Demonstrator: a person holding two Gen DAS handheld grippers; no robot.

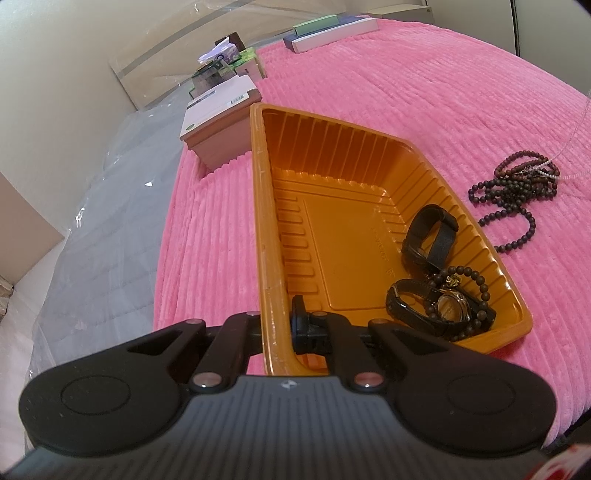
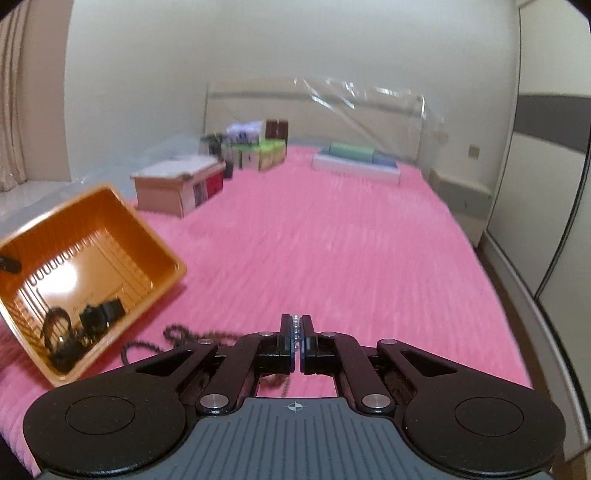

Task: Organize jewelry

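My right gripper (image 2: 296,334) is pinched together on a silver bead chain (image 2: 295,326), whose small shiny beads show in a line between the two fingertips. In the left wrist view that thin silver chain runs across the pink ribbed blanket (image 1: 388,92) to the pile of dark bead strands (image 1: 517,184) lying just right of the tray; I cannot count the separate strands in that tangle.

My left gripper (image 1: 275,325) is clamped on the near left wall of the orange plastic tray (image 1: 266,221), one finger outside the wall and one inside. From the right wrist view the tray looks tilted up. Inside it, in the near right corner, I count two black-strapped watches: one with its strap looped upright (image 1: 430,236), and one with a gold-toned face (image 1: 448,306) closer to me. A dark bead bracelet (image 1: 469,291) with a small gold charm lies over the second watch. There is embossed writing on the tray floor, too small to read.

Beyond the tray stands a white-lidded box (image 1: 218,118) with a barcode label I cannot read. Farther back are several small boxes (image 2: 258,147), some green, and a flat white box (image 1: 332,35) with a green item on it.
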